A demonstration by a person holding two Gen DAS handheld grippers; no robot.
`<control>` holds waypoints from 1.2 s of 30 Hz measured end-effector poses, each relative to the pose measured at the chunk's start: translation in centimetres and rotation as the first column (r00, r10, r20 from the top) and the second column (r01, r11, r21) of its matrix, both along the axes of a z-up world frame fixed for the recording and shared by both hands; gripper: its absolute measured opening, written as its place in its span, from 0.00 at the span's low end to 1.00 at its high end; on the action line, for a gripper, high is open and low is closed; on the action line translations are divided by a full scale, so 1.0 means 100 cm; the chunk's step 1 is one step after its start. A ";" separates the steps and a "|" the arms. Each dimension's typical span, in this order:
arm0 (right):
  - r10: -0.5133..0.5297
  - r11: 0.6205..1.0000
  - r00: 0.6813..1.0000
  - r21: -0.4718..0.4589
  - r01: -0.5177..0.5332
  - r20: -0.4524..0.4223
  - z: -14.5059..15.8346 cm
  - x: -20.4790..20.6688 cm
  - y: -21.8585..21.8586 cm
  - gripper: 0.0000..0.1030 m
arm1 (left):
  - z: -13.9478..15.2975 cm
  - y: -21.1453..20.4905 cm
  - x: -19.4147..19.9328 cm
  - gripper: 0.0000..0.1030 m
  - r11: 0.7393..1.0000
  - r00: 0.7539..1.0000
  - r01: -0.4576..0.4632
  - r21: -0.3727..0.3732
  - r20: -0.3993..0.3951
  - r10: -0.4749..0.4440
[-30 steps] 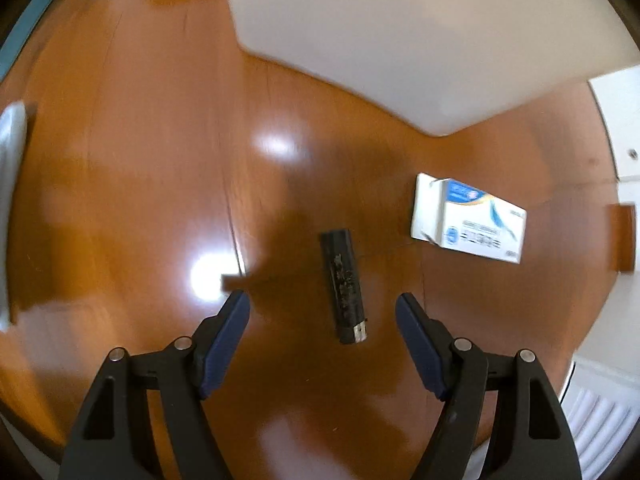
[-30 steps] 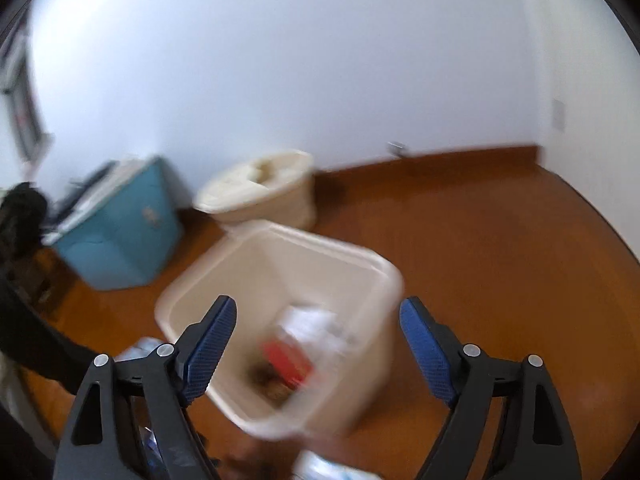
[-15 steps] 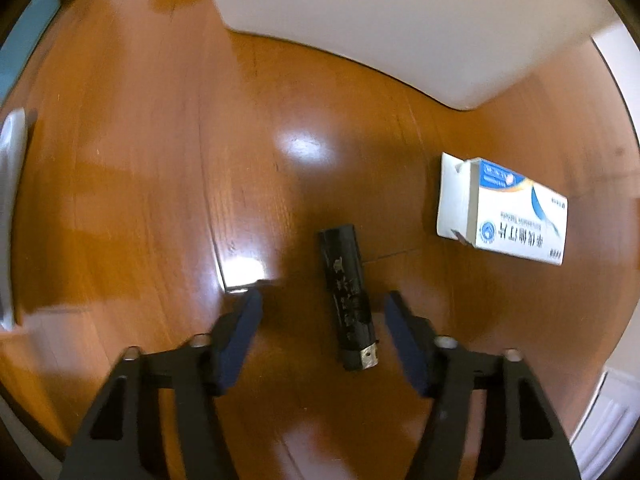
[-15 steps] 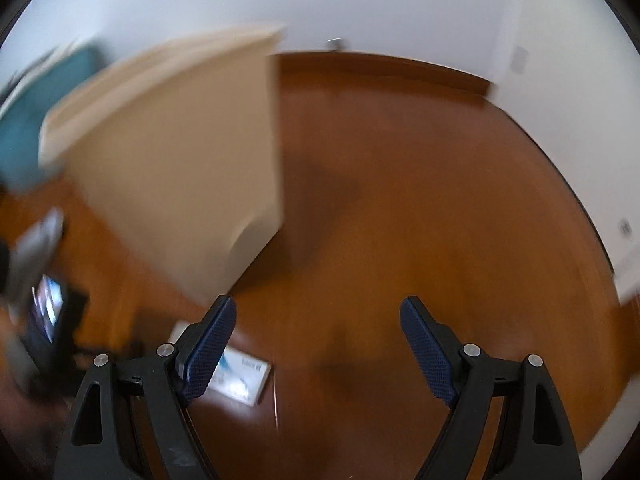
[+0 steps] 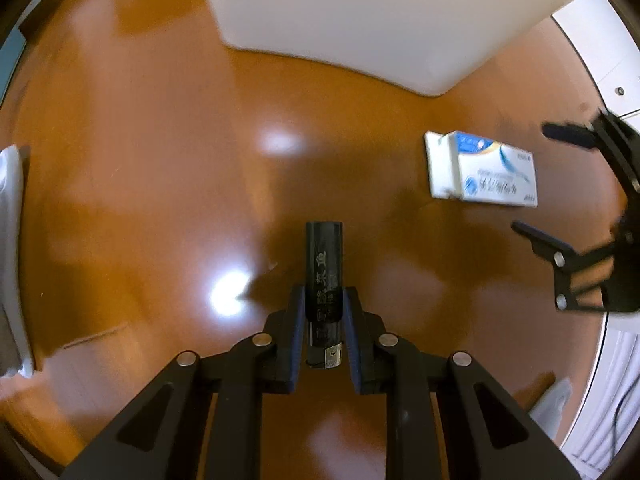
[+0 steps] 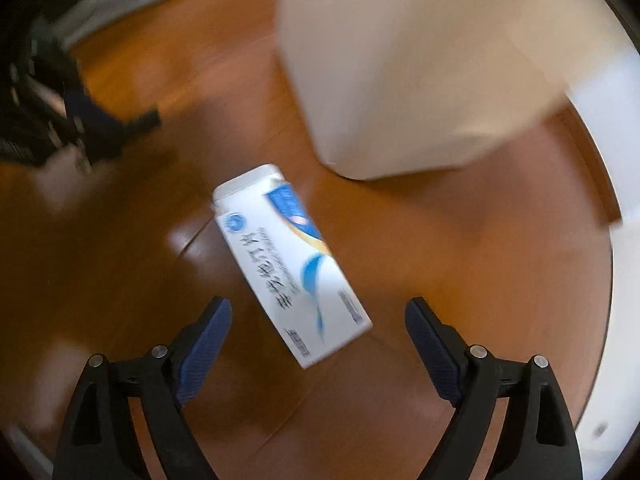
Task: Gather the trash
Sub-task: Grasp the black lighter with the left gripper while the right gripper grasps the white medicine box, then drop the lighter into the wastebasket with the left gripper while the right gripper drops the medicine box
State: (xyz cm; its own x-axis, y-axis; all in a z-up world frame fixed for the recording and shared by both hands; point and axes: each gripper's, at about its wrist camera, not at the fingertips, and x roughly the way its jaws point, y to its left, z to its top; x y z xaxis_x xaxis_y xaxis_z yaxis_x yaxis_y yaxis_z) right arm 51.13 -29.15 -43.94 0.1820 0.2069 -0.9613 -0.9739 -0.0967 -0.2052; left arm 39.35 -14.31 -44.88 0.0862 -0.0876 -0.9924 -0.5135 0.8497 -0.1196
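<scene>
While the left tongs [image 5: 324,320] close on a black lighter [image 5: 323,280] lying on the wooden floor [image 5: 140,200], pads pressing its sides, the right tongs [image 6: 318,348] hang spread and opening above a white-and-blue carton [image 6: 292,264], which lies near the lighter beside a cream bin [image 6: 400,72].

Black lighter [image 5: 323,276] (metal end nearest) and white-blue carton [image 6: 290,266] flat on floor.
</scene>
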 end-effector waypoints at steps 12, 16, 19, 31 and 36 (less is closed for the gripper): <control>0.093 0.987 0.987 -0.119 -0.109 -0.131 -0.032 0.010 0.051 0.92 | 0.024 0.006 -0.006 0.17 0.999 0.999 0.047 -0.025 0.026 -0.046; -0.004 0.997 0.978 -0.074 -0.012 -0.211 -0.024 0.018 0.048 0.55 | 0.045 0.003 -0.002 0.17 0.996 0.994 0.088 -0.011 0.068 -0.088; -0.136 0.991 0.948 -0.028 0.134 -0.288 -0.020 0.022 0.035 0.54 | 0.072 -0.005 -0.006 0.17 0.991 0.985 0.133 0.014 0.106 -0.134; -0.452 0.793 0.797 0.227 0.565 -0.401 0.056 0.024 -0.058 0.53 | 0.277 -0.018 0.041 0.17 0.954 0.841 0.271 0.128 0.452 -0.299; -0.527 0.703 0.741 0.277 0.655 -0.416 0.083 0.027 -0.076 0.54 | 0.318 0.034 0.111 0.17 0.950 0.812 0.248 0.188 0.495 -0.310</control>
State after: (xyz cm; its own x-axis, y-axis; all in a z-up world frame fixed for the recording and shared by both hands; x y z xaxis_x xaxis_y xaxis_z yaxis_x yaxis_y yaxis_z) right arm 53.86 -36.75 -35.65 0.1292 0.5087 -0.8512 -0.8154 0.5430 0.2008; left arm 50.43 -10.87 -13.04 0.5730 -0.0803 -0.8156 -0.1425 0.9703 -0.1957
